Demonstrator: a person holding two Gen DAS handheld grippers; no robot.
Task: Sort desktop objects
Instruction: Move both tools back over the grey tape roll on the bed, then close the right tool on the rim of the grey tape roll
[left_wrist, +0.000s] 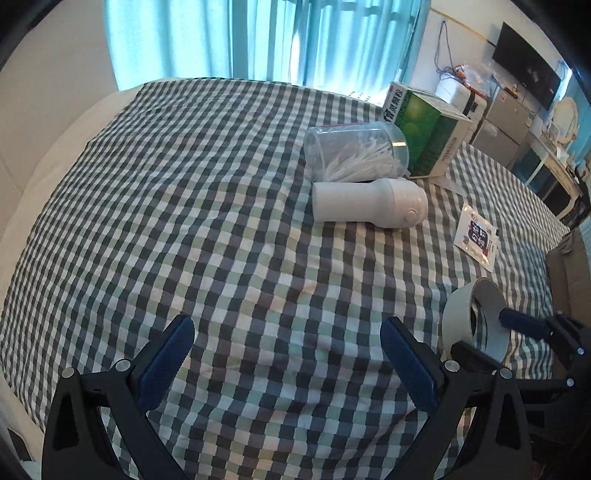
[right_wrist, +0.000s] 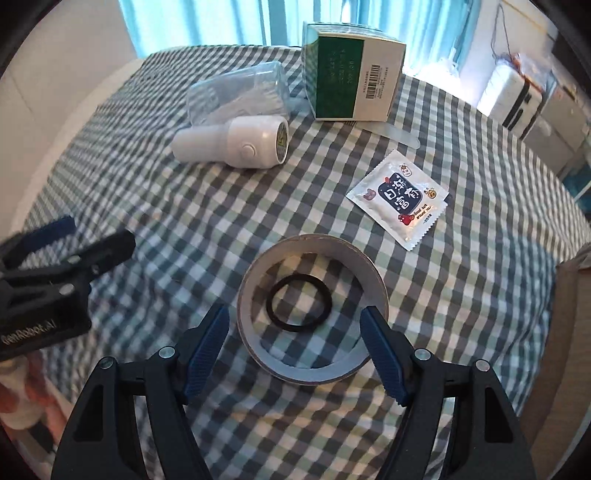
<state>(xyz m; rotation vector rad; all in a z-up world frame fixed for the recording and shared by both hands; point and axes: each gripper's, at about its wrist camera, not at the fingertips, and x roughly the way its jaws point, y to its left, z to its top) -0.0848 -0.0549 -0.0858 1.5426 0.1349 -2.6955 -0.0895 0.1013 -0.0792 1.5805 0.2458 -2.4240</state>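
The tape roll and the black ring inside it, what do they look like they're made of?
Tape roll: a wound band, pale grey and matt outside, with a light, cardboard-like inner core; probably cloth or paper tape, hard to tell. Black ring: thin, uniform, dull black loop lying flat on the checked cloth; looks like rubber or elastic, possibly a hair tie.

A lived-in home room: turquoise curtains (left_wrist: 258, 37), a wall television (left_wrist: 528, 70) and a checked tablecloth (left_wrist: 221, 221).
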